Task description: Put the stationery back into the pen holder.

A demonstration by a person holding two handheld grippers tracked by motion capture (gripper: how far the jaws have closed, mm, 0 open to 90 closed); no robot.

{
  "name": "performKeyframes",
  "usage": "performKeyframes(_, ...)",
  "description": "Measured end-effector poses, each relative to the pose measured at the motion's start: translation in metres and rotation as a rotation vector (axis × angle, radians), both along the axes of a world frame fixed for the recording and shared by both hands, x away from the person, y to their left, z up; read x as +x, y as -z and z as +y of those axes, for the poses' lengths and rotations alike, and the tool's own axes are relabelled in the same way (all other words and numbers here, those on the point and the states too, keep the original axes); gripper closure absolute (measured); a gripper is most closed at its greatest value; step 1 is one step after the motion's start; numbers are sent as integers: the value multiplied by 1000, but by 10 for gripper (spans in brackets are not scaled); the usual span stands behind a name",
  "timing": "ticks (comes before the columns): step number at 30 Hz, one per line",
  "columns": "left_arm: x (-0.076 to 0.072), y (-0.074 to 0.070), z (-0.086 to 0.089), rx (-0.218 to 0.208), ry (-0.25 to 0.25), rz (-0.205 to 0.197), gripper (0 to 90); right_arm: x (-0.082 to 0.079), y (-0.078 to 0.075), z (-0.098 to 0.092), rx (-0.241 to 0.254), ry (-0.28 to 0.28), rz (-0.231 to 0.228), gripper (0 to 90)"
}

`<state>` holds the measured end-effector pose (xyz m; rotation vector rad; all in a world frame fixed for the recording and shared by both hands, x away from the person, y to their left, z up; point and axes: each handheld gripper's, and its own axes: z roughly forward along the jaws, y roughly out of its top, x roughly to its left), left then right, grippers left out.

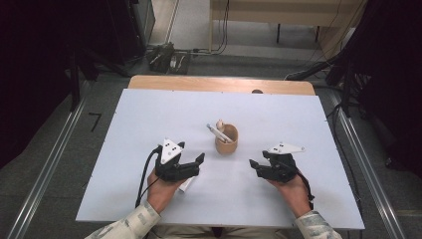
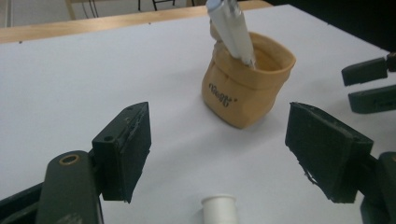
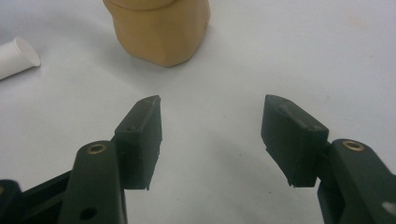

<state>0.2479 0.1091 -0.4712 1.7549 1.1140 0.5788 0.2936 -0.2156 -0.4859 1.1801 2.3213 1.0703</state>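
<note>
**Both grippers spread beside the tan pouch**

Left gripper point(image 2: 219, 154) held wide apart, nothing pressed between the pads; white tube point(image 2: 219, 209) lay on the white table point(image 1: 278, 107) just below and between the jaws, long axis running back toward the hand, open end forward. Ahead of those jaws stood the tan pouch point(image 2: 243, 86), upright, with a white pen point(image 2: 232, 30) leaning out. Right gripper point(image 3: 212, 135) likewise spread and empty, pouch just beyond its left jaw. Bare tabletop all round, edges well apart.

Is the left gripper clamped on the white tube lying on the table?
No: in the left gripper view the left gripper stands with jaws wide apart, and the white tube lies on the table between them, untouched.
</note>
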Motion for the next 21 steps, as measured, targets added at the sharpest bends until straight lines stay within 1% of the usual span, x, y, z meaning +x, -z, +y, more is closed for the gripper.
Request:
performKeyframes(3, -2, 7, 1, 23, 6, 22, 250, 0, 0, 0, 1, 1, 1, 367)
performKeyframes(5, -3, 10, 2, 27, 9, 34, 257, 0, 0, 0, 2, 2, 1, 367)
performKeyframes(9, -6, 15, 3, 44, 27, 55, 310, 0, 0, 0, 4, 2, 0, 367)
performKeyframes(10, -6, 17, 4, 49, 29, 64, 330, 0, -1, 0, 4, 2, -1, 367)
performKeyframes(13, -7, 23, 4, 75, 34, 98, 334, 0, 0, 0, 3, 2, -1, 367)
performKeyframes(20, -9, 33, 4, 105, 40, 147, 389, -1, -1, 0, 5, 3, -1, 367)
performKeyframes(21, -9, 35, 4, 118, 48, 156, 396, -1, -1, 0, 5, 2, -1, 367)
